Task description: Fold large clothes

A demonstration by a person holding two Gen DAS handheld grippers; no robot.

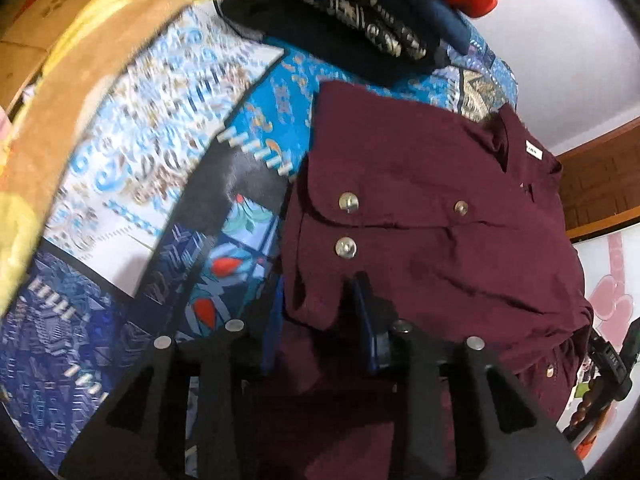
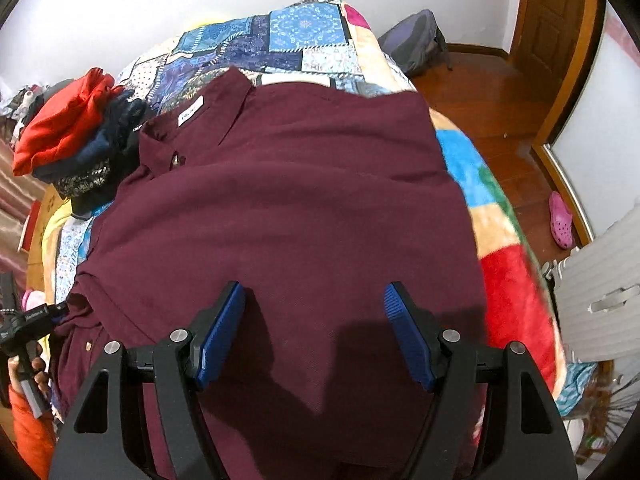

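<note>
While the maroon shirt (image 2: 288,208) lies spread across the patchwork quilt (image 2: 304,36) of the bed, you hold one hand-held gripper on each side of it. The right hand-held gripper (image 2: 314,332) hovers over the shirt's lower back panel with its jaws spread wide, both blue pads (image 2: 218,336) clear of the cloth; judged from this, it is ready to pin or pick up the hem. The left hand-held gripper (image 1: 316,320) sits at the shirt's near left edge with its pads drawn close together on a fold of maroon fabric, probably to carry that side over. In the left wrist view the turned-over part shows a flapped pocket. The collar (image 2: 224,120) with its white label (image 2: 190,111) points toward the bed's far edge, so the garment lies lengthwise for folding.

Count: one shirt; three metal snaps (image 1: 348,202) around the pocket area in the left wrist view; two grippers; one pile of folded clothes (image 2: 76,148) at the bed's left edge, red item uppermost; one pink clog (image 2: 560,220) on the wooden floor (image 2: 492,92).
</note>
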